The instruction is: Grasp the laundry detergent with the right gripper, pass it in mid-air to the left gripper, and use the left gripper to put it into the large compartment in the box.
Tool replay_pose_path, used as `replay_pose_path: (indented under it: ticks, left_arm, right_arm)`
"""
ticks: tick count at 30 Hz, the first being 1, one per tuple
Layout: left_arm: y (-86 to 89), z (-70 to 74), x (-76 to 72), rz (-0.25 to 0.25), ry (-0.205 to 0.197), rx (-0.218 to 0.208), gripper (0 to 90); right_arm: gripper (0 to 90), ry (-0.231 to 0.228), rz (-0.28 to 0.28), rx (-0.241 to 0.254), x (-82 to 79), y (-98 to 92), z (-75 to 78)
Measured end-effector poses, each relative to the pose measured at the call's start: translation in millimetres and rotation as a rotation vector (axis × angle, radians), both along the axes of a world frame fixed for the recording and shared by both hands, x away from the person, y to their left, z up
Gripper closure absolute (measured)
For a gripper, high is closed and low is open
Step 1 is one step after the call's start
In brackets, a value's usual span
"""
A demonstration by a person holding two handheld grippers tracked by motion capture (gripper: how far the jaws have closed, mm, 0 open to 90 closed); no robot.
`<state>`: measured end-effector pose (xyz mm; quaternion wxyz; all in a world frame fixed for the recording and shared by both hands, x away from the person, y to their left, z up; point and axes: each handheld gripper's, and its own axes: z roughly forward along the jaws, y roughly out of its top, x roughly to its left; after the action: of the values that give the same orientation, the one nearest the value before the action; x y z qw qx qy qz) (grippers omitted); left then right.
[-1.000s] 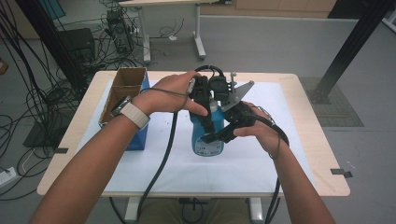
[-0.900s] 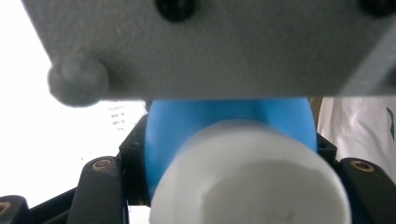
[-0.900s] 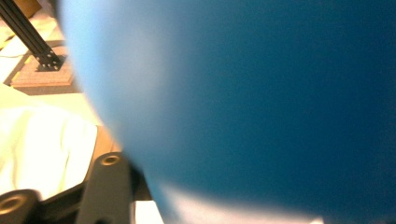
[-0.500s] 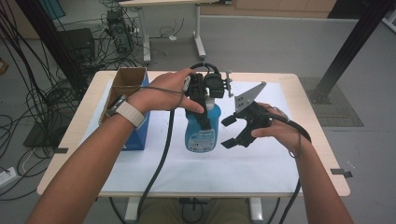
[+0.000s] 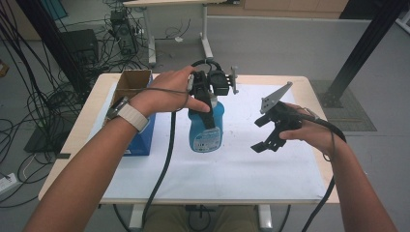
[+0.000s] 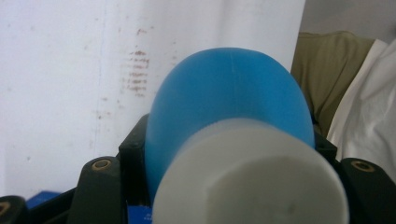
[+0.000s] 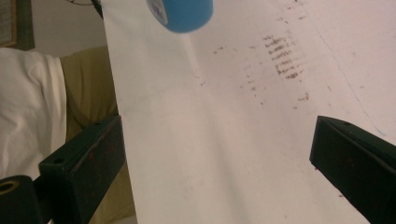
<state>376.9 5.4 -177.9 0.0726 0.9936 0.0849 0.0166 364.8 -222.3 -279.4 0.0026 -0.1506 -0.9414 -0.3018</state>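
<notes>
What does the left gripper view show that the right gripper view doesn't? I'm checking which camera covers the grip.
Left gripper view: the bottle's white cap close up, with the left gripper shut on the blue bottle. Right gripper view: the right gripper, jaws just opened with nothing between them, and brown smudges on the sheet. Both show the blue bottle and the white sheet.

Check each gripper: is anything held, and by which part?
The left gripper is clamped on the blue bottle at its upper part, below the white cap. The right gripper holds nothing; its jaws have just been opening.
</notes>
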Motion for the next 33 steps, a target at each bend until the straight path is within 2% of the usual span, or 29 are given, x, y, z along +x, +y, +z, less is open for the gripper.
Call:
replay_pose_path:
  ticks: [3,8,10,16,19,27,33]
  left_arm:
    - [3.0,2.9,2.0,0.051,-0.005,0.007,37.8]
    - [9.1,9.2,7.4,0.164,-0.026,0.011,37.8]
    - [10.6,11.0,8.8,0.193,-0.031,0.012,37.8]
    - [15.1,19.2,12.7,0.310,-0.047,0.015,37.9]
    - [16.0,24.1,13.6,0.353,-0.061,0.022,37.8]
    - [19.3,38.7,19.9,0.466,-0.059,0.030,37.8]
    - [22.9,51.9,26.5,0.567,-0.082,0.011,37.8]
  right_arm:
    - [3.8,-0.019,-0.008,-0.044,-1.0,-6.1,4.8]
    - [3.8,-0.023,-0.024,-0.096,-2.3,-14.2,9.4]
    - [3.8,-0.026,-0.023,-0.117,-2.8,-16.0,9.9]
    - [4.6,-0.023,-0.031,-0.129,-0.7,-18.1,13.9]
    - [5.3,-0.031,-0.030,-0.136,-1.1,-18.6,17.0]
    - [5.3,-0.039,-0.061,-0.139,-0.5,-27.9,15.2]
    - [5.7,-0.046,-0.063,-0.146,-1.1,-28.5,13.3]
